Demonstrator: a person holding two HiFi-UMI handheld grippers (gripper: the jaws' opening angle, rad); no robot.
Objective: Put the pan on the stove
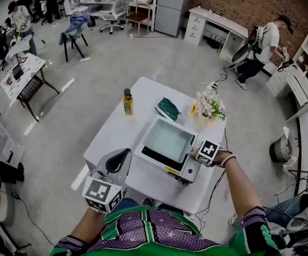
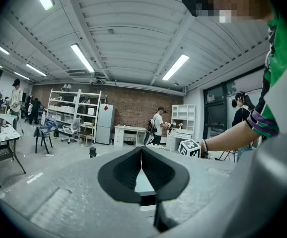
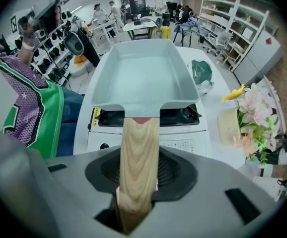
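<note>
pan [image 3: 141,78]: flat on the stove [image 3: 183,135] on the white table [image 1: 116,135], wooden handle [image 3: 139,148] off the stove's front edge | right gripper [image 3: 140,158]: jaws spread either side of the handle — pads not pinching it | left gripper [image 2: 141,155]: jaws pressed together on nothing — at the table's near left corner

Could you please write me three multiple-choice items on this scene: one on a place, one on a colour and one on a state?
1. Where does the pan sit? A on the stove; B on the floor; C on the bare tabletop.
2. What colour is the bottle? A red; B yellow; C blue.
3. How does the left claw stand? A shut, empty; B wide open; C shut on the bottle.

Answers: 1 A, the pan rests on top of the stove. 2 B, its body is yellow under a dark cap. 3 A, the left gripper view shows the jaws meeting with nothing between them.
</note>
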